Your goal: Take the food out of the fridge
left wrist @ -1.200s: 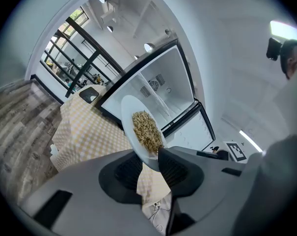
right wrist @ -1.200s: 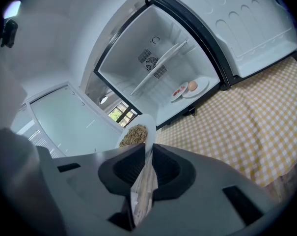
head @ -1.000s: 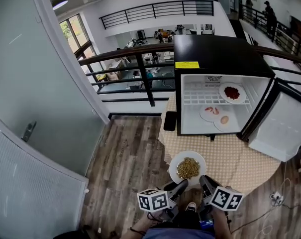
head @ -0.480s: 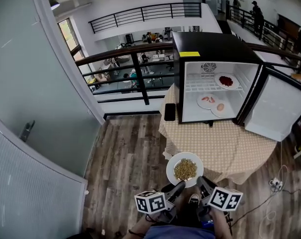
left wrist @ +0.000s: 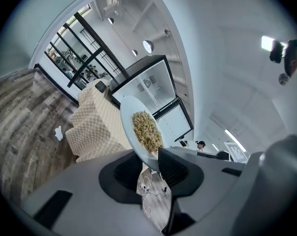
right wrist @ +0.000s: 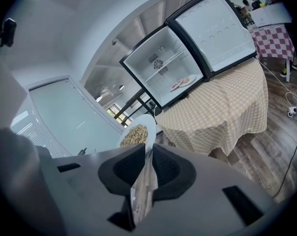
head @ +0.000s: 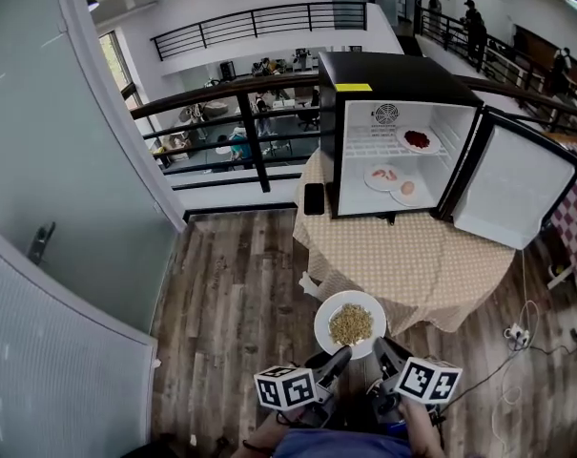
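A white plate of pale pasta-like food [head: 350, 324] hangs over the wooden floor, just off the table's near edge. My left gripper [head: 338, 359] is shut on its near-left rim and my right gripper [head: 380, 349] on its near-right rim. In the left gripper view the plate [left wrist: 138, 127] stands tilted, its rim between the jaws of the left gripper [left wrist: 150, 162]. The right gripper [right wrist: 149, 154] pinches the plate [right wrist: 137, 132] edge-on. The black fridge [head: 388, 74] stands open on the table. Inside are a plate of red food [head: 417, 140] on the shelf and two plates [head: 383, 175] below.
The round table with a checked cloth [head: 412, 256] lies ahead; a black phone [head: 314, 198] sits at its left by the fridge. The fridge door [head: 512, 189] swings out to the right. A glass wall [head: 59, 218] runs along the left, a railing [head: 240, 132] behind. Cables [head: 517, 332] lie at right.
The fridge and table have drawn farther off as I back away. The plate, held by both grippers, has gone from over the table's edge to over the floor.
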